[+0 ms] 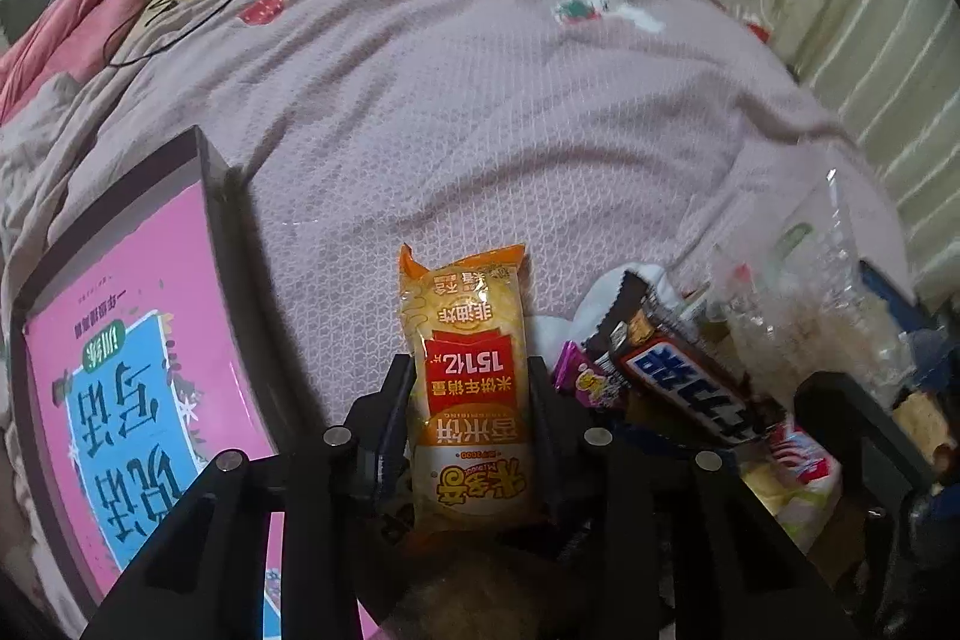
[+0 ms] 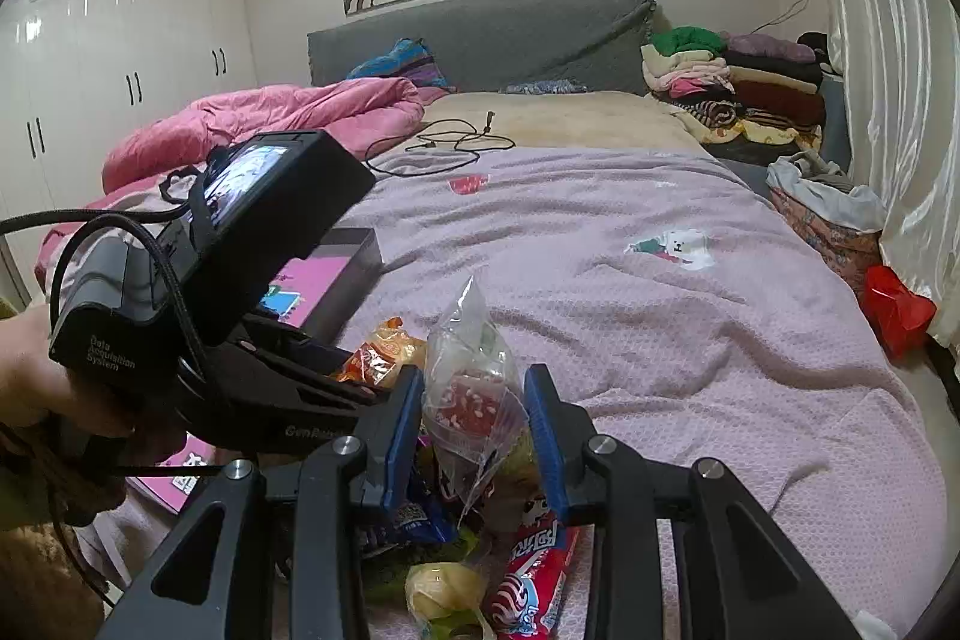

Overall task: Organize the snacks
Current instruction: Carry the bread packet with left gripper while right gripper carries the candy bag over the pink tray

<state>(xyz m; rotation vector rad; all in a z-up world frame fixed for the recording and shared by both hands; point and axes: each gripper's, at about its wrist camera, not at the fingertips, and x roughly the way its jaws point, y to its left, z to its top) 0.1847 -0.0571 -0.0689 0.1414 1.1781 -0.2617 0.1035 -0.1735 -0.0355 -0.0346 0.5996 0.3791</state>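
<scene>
The orange rice cracker packet lies on the bed, pinched between the black fingers of the left gripper, which press on both of its long sides. Just to its right sits a heap of snacks: a brown chocolate bar, a small purple packet and a red-and-white wrapper. The right gripper, with blue fingers, pinches a clear plastic bag that stands up above the heap; more wrappers show inside and under it, among them a red candy packet and a yellow-green one.

To the left of the snacks lies a dark box with a pink printed inside; nothing shows in it. The bed wears a mauve textured cover with small printed figures. A black cable lies further up the bed, a pink quilt is bunched at the left, and folded clothes are stacked by the grey headboard. White wardrobes line the left wall; a pale curtain hangs at the right.
</scene>
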